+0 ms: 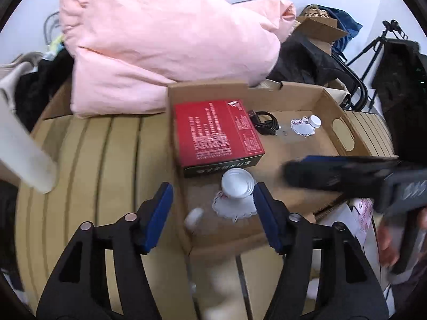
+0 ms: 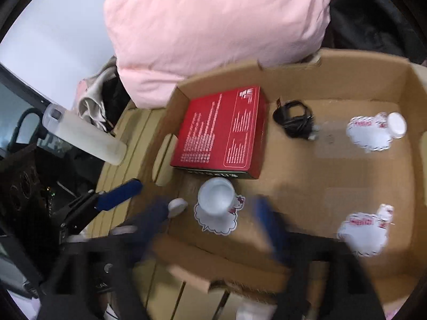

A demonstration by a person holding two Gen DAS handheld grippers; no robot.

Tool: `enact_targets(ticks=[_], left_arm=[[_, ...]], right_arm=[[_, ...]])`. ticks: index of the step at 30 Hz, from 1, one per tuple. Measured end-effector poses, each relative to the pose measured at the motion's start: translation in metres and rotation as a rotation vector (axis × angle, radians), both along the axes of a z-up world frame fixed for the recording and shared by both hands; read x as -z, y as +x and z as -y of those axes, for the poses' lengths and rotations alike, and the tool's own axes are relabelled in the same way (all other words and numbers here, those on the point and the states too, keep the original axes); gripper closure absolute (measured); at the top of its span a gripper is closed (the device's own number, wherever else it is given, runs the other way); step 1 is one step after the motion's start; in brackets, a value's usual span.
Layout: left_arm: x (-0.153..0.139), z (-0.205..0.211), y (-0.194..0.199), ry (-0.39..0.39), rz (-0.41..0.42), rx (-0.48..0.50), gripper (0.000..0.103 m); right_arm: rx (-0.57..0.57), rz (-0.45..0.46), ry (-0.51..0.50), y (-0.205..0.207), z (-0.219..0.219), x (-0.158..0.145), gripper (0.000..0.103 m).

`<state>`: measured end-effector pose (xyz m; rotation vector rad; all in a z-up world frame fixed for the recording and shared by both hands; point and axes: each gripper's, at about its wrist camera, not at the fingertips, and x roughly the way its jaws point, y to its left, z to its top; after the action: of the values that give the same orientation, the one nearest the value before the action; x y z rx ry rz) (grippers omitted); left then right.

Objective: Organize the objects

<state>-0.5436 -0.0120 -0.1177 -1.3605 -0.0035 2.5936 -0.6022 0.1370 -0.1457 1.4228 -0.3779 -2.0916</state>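
A shallow cardboard tray (image 1: 344,136) (image 2: 411,85) holds a red box (image 1: 216,130) (image 2: 224,130), a coiled black cable (image 1: 264,122) (image 2: 293,122), a small white cup (image 1: 237,184) (image 2: 216,196) standing on a white cloud-shaped sticker (image 1: 232,209) (image 2: 216,221), and a small white jar (image 1: 315,121) (image 2: 396,125) on another sticker. My left gripper (image 1: 213,213) is open and empty, just short of the cup. My right gripper (image 2: 210,221) is blurred, open and empty, near the cup. It shows from the side in the left wrist view (image 1: 347,173).
A pink padded cover (image 1: 165,40) (image 2: 213,26) lies behind the tray. A translucent white bottle (image 1: 24,149) (image 2: 85,133) lies at the left. A small white cap (image 1: 194,214) (image 2: 177,205) sits at the tray's near left corner. A third sticker (image 2: 363,229) lies at the tray's right. A tripod (image 1: 373,50) stands far right.
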Motion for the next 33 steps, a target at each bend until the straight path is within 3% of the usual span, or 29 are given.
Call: enact_targets(ticks=[3, 6, 9, 12, 17, 22, 24, 30, 33], left_arm=[[-0.03, 0.01, 0.028, -0.016, -0.03, -0.032, 0.043], [-0.064, 0.022, 0.073, -0.051, -0.08, -0.069, 0.026], [-0.087, 0.033, 0.125, -0.088, -0.094, -0.125, 0.025], [-0.107, 0.035, 0.184, -0.162, -0.123, -0.164, 0.024], [-0.139, 0.035, 0.285, -0.083, -0.19, -0.12, 0.004], [-0.164, 0.02, 0.368, -0.083, -0.306, -0.103, 0.0], [-0.163, 0.009, 0.388, -0.097, -0.308, -0.087, 0.0], [-0.154, -0.008, 0.441, -0.035, -0.31, 0.001, 0.0], [-0.152, -0.009, 0.45, -0.034, -0.304, -0.002, 0.0]], right_arm=[[0.022, -0.049, 0.022, 0.02, -0.019, -0.033, 0.015], [0.024, -0.142, 0.047, 0.062, -0.045, -0.078, 0.015], [0.045, -0.196, 0.001, 0.107, -0.073, -0.113, 0.015], [0.051, -0.245, 0.044, 0.163, -0.097, -0.139, 0.015], [0.056, -0.364, 0.206, 0.275, -0.129, -0.168, 0.015], [0.034, -0.443, 0.387, 0.36, -0.136, -0.177, 0.015], [0.02, -0.471, 0.429, 0.399, -0.132, -0.176, 0.015], [0.004, -0.469, 0.341, 0.478, -0.118, -0.155, 0.015], [0.0, -0.443, 0.365, 0.499, -0.108, -0.133, 0.015]])
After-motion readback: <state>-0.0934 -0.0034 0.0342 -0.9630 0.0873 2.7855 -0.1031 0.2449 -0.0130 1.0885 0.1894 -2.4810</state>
